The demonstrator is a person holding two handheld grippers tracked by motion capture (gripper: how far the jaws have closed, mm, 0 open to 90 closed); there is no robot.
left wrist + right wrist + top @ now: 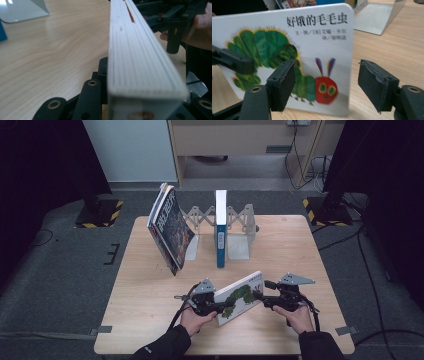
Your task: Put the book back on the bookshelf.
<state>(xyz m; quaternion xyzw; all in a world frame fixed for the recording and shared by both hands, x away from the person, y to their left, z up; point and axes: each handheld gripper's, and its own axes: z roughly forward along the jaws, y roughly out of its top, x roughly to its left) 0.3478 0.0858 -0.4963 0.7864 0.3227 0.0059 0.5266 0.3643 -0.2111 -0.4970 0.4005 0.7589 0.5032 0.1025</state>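
Observation:
A white board book [241, 296] with a green caterpillar on its cover stands tilted on the wooden table [145, 295], near the front. My left gripper [220, 308] is shut on its left end. In the left gripper view the book's thick page edge [140, 62] runs away between the jaws of the left gripper [146, 85]. My right gripper [260, 299] is at the book's right end, open. In the right gripper view the cover [287, 45] faces the right gripper [325, 82]; one pad [282, 85] is in front of it, the other stands past the book's edge.
At the back of the table, an expanding metal book rack [239, 237] holds an upright blue-and-white book [220, 227]. Several books [170, 227] lean at the rack's left end. Black stands with striped bases [97, 212] flank the table on the floor.

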